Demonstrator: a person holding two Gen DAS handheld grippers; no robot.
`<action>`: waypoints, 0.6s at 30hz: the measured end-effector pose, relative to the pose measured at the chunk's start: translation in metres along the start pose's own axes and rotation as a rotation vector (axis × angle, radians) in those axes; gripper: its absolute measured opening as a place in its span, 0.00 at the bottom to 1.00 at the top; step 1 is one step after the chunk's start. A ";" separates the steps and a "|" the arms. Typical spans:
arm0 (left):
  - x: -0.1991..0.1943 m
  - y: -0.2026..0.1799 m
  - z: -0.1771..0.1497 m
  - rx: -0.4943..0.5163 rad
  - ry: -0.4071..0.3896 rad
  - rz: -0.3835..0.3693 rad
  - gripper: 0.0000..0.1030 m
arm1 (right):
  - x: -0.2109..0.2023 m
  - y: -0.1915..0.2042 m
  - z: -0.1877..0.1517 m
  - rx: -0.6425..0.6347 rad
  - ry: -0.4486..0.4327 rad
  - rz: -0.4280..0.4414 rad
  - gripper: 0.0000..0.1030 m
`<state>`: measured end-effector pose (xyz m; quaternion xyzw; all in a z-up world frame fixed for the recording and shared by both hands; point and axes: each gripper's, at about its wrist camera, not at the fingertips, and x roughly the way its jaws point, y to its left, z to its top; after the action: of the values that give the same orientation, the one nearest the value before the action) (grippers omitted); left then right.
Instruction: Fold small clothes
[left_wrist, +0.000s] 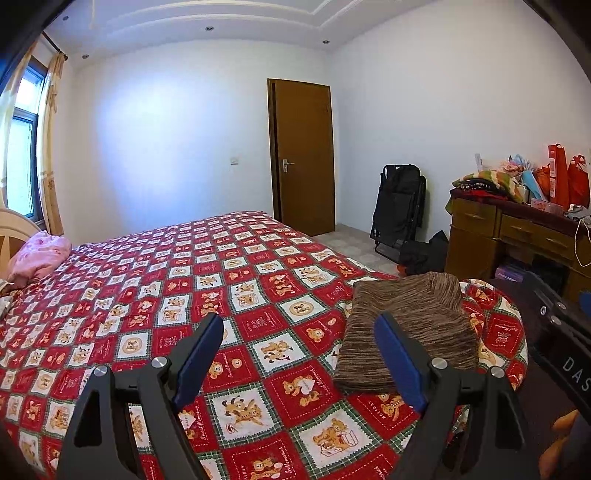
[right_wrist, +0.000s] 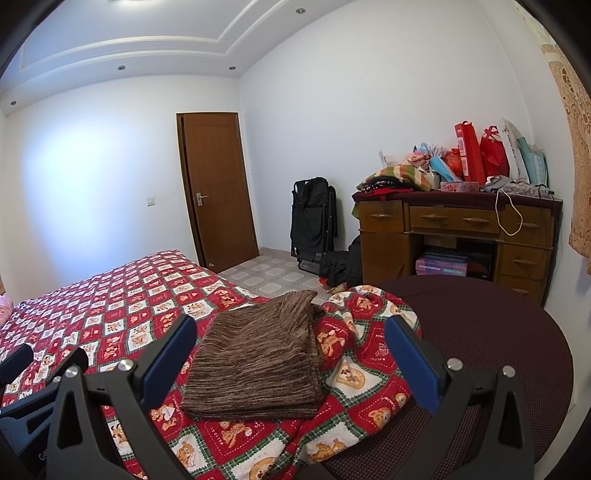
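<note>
A brown striped knit garment (left_wrist: 410, 332) lies folded in a flat rectangle near the corner of the bed; it also shows in the right wrist view (right_wrist: 258, 362). My left gripper (left_wrist: 299, 332) is open and empty, held above the quilt to the left of the garment. My right gripper (right_wrist: 291, 332) is open and empty, held above the bed with the garment between its fingers in view, not touching it. The left gripper's fingers (right_wrist: 22, 358) show at the left edge of the right wrist view.
The bed has a red checked teddy-bear quilt (left_wrist: 184, 280). A pink bundle (left_wrist: 37, 254) lies at the headboard. A dark round seat (right_wrist: 480, 332) sits beside the bed corner. A wooden desk (right_wrist: 454, 236) piled with bags and clothes stands at the wall, next to a black folded stroller (right_wrist: 314, 221) and a door (right_wrist: 218, 188).
</note>
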<state>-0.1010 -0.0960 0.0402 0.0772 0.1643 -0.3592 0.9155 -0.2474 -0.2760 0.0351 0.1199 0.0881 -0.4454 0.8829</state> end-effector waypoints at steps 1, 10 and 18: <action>0.001 0.000 0.000 0.003 -0.003 0.005 0.82 | 0.000 0.000 0.000 0.000 0.000 0.000 1.00; -0.003 -0.001 0.003 0.012 -0.021 -0.008 0.82 | 0.000 0.000 0.000 0.001 0.001 -0.001 1.00; -0.009 -0.010 0.007 0.062 -0.053 -0.073 0.82 | 0.002 -0.001 0.001 0.003 0.002 0.002 1.00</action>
<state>-0.1123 -0.0996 0.0495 0.0900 0.1313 -0.3991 0.9030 -0.2474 -0.2784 0.0350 0.1220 0.0882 -0.4444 0.8831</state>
